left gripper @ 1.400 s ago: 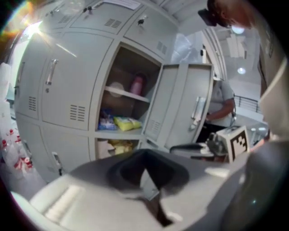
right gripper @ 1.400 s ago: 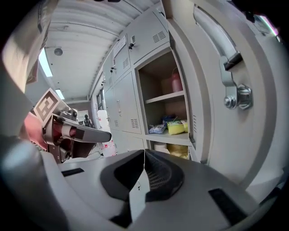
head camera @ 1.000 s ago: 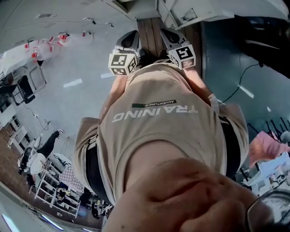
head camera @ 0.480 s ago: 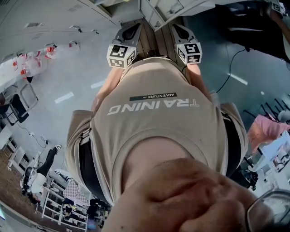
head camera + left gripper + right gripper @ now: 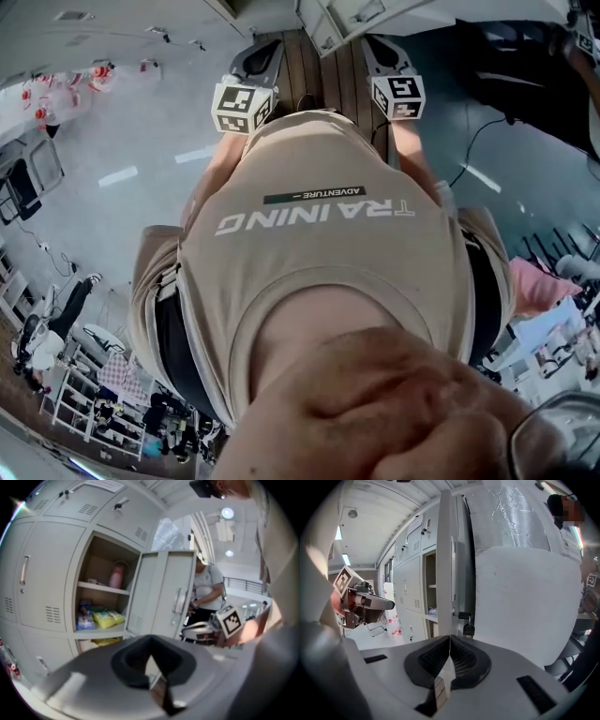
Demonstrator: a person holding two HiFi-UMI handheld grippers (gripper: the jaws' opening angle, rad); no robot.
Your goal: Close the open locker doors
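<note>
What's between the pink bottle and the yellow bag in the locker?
A shelf board, seen in the left gripper view: pink bottle above, yellow bag below.

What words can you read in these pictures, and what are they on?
"TRAINING": big letters on the shirt, upside down in the head view.
"ADVENTURE": on the shirt's dark strip.
Packets in the open locker and the sheet above: print too blurred to read.

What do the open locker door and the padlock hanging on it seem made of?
Door: probably painted sheet steel, smooth matte light grey, thin at its edge. Padlock: dark body, likely metal; finish too small to tell.
</note>
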